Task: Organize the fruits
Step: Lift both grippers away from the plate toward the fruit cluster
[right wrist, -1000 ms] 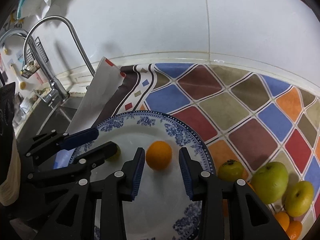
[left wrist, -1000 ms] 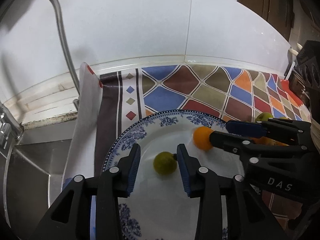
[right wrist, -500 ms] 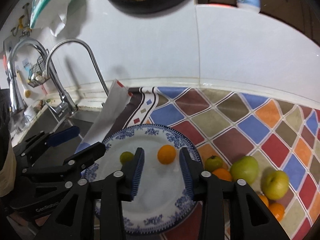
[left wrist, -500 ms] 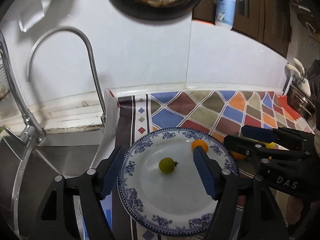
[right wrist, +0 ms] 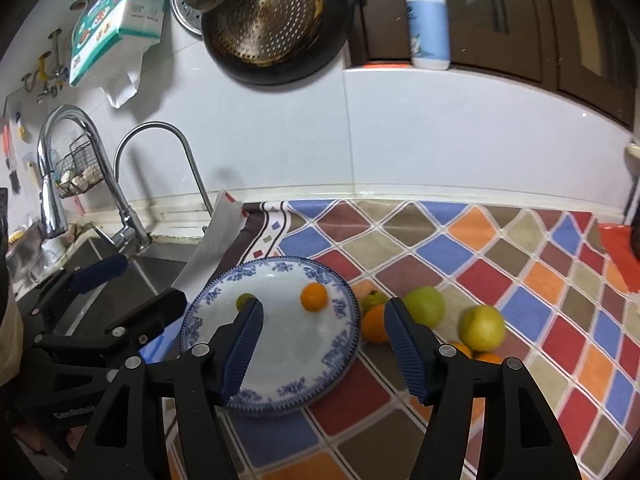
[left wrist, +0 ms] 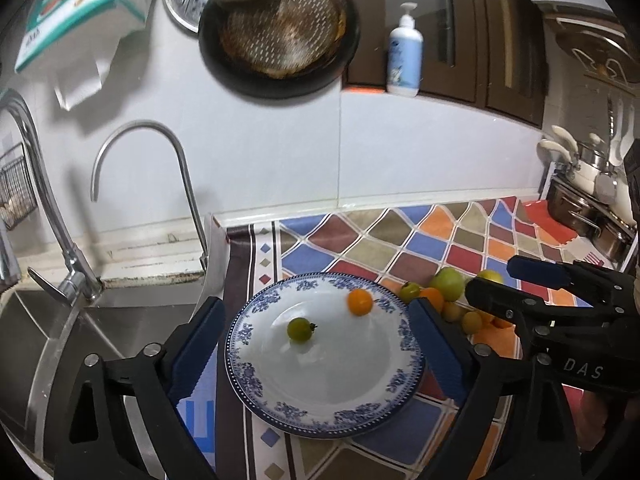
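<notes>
Blue-patterned white porcelain plate (left wrist: 256,364) held a small green fruit (left wrist: 299,328) and a small orange fruit (left wrist: 360,301), apart. More fruit lay beside it on the colourful diamond-patterned cloth (right wrist: 500,264). Left gripper (left wrist: 316,354) and right gripper (right wrist: 323,340) gaped wide, holding nothing.

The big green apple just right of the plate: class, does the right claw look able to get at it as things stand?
Probably yes. The right claw is open and holds nothing, and the big green apple lies on the patterned cloth just ahead of its right finger with its top uncovered. An orange touching its left side may crowd the grip.
</notes>
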Available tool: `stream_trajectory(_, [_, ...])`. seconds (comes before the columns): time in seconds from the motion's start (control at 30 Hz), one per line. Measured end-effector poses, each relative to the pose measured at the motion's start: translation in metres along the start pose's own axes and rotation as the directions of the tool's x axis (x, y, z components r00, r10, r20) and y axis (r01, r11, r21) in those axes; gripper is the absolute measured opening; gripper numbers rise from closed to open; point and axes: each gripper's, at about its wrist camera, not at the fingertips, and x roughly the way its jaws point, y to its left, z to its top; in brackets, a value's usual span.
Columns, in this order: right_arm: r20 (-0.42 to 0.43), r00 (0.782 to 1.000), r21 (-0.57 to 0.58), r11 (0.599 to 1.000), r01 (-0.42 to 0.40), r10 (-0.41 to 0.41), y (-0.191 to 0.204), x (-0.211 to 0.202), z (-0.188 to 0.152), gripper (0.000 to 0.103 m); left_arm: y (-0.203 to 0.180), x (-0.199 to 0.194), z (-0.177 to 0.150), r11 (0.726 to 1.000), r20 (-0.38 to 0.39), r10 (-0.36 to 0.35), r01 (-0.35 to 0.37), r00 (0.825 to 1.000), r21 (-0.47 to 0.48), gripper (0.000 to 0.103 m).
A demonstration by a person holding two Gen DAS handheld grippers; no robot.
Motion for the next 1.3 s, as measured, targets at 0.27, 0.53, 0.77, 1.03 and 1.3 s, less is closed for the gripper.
stream_trajectory(0.27, [0.051, 0.997, 0.01, 0.998, 0.065, -0.065, -0.018, -0.039, -0.015, 0.064, -0.028, -0.026, -0.004, 1.0, 0.04, 0.008, -0.009, 0.999, 0.019, 0.098])
stream_trajectory(0.53, [0.077, 0.995, -0.025, 0.997, 0.072, -0.07, -0.045, -0.067, -0.024, 0.064, -0.067, -0.045, -0.011, 0.999, 0.072, 0.023, -0.024, 0.997, 0.024, 0.099])
stream_trajectory(0.77, [0.089, 0.994, -0.053, 0.996, 0.073, -0.068, -0.075, -0.084, -0.031, 0.064, -0.103, -0.048, -0.014, 0.999, 0.088, 0.018, -0.022, 0.996, 0.038, 0.099])
stream_trajectory(1.03, [0.074, 0.995, -0.072, 0.995, 0.069, -0.064, -0.104, -0.089, -0.038, 0.064, -0.137, -0.038, -0.021, 0.997, 0.098, -0.004, -0.004, 0.995, 0.077, 0.098])
stream_trajectory(1.3, [0.041, 0.998, -0.096, 0.994, 0.054, -0.05, -0.124, -0.076, -0.046, 0.064, -0.157, -0.017, -0.029, 0.99, 0.07, -0.019, 0.009, 0.997, 0.141, 0.091])
